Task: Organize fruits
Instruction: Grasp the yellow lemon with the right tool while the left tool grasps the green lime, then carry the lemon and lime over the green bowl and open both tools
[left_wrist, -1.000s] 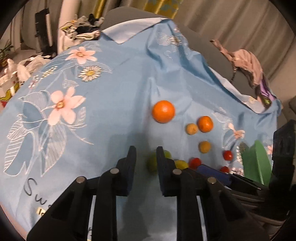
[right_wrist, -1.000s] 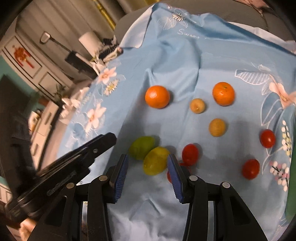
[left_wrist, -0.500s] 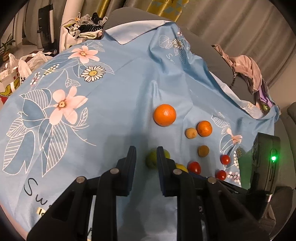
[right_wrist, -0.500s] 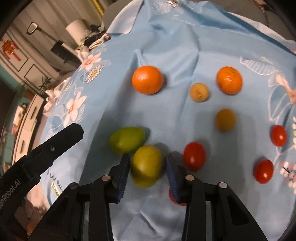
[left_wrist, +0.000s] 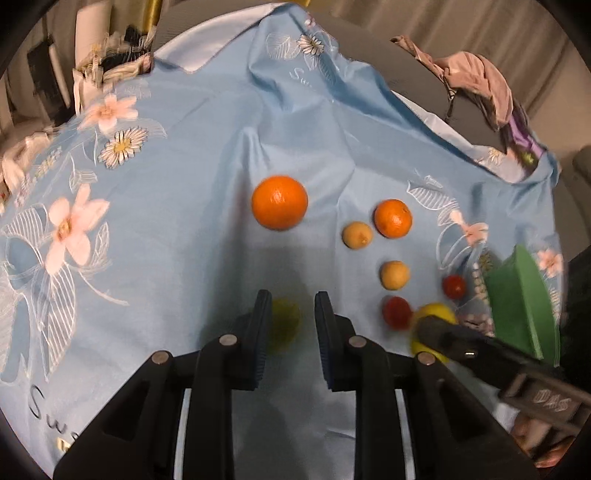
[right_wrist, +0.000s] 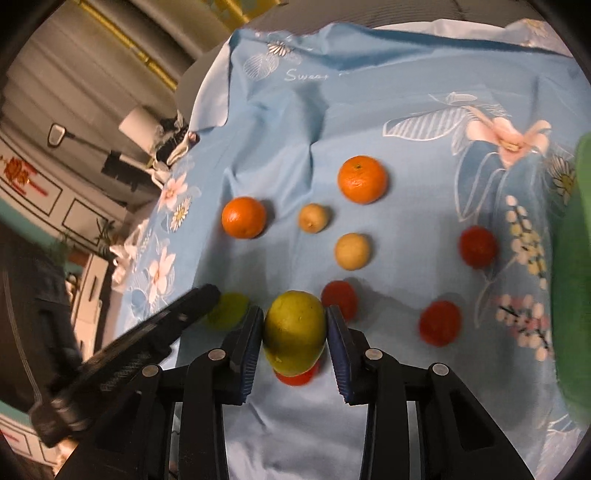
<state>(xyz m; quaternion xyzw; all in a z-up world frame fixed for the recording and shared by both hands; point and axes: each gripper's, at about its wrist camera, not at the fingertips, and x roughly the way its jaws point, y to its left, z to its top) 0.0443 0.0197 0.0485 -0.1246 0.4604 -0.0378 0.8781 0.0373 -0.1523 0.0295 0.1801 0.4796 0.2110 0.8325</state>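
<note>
Right gripper (right_wrist: 291, 332): lower centre of the right wrist view, blue pads closed against both sides of a yellow-green lemon (right_wrist: 294, 332), which fills the gap between them. A red tomato (right_wrist: 297, 376) shows partly beneath the lemon.

Left gripper (left_wrist: 291, 321): lower centre of the left wrist view, jaws parted a little, nothing clamped. A second yellow-green lemon (left_wrist: 283, 325) lies on the cloth in the gap between the fingertips; whether the pads touch it cannot be told.

Further fruit on the blue floral cloth (right_wrist: 369, 110), right wrist view:
- tomato (right_wrist: 340, 299), just right of the held lemon, upper side;
- tomato (right_wrist: 439, 323), lower right;
- tomato (right_wrist: 477, 246), right of centre;
- two small tan fruits (right_wrist: 351, 251) and (right_wrist: 313, 218), centre;
- large orange (right_wrist: 362, 180), above centre;
- orange (right_wrist: 243, 217), left of centre.

Green container (left_wrist: 524, 299): right edge of the left wrist view, near the tomatoes.

Pink garment (left_wrist: 476, 77): upper right of the left wrist view, beyond the cloth.
</note>
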